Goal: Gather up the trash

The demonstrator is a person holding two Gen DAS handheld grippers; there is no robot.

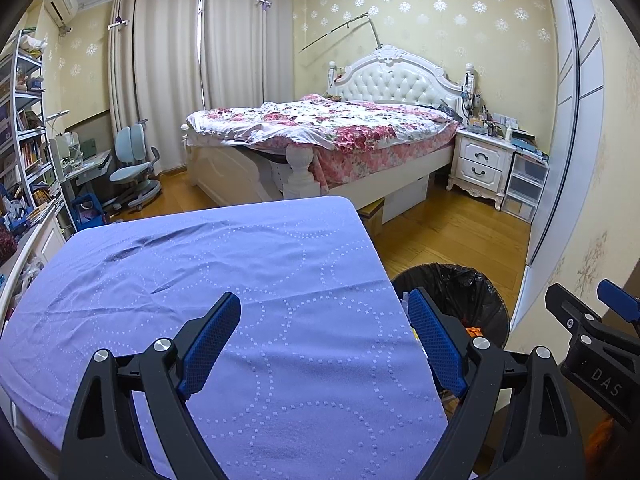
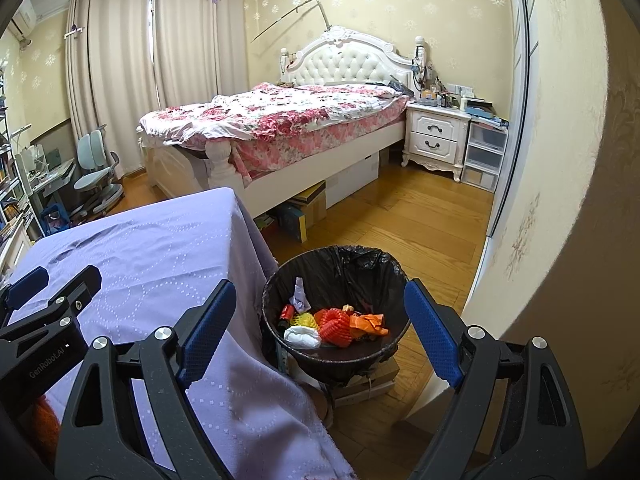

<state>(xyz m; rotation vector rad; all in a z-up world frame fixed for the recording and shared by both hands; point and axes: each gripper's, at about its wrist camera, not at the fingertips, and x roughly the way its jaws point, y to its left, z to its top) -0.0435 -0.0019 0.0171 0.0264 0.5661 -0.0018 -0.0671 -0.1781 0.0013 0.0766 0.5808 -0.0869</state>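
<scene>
Bed [image 2: 280, 120]: far behind the bin, floral cover, boxes beneath.
Worktop [image 2: 160, 248]: just left of the bin, under a lilac cloth.
Bin [image 2: 276, 280]: on the floor against the worktop's corner, black liner.
Bin contents: orange foam net [image 2: 334, 326], orange bag [image 2: 366, 324], white wad [image 2: 302, 336], yellow net [image 2: 303, 320], red can [image 2: 286, 312], crumpled paper [image 2: 299, 298].
Left tool [image 1: 324, 340]: left of the bin, over the cloth, jaws wide, nothing between them; body reads "GenRobot.AI".
Right tool [image 2: 320, 328]: above the bin, jaws wide, holding nothing; body reads "DAS".
</scene>
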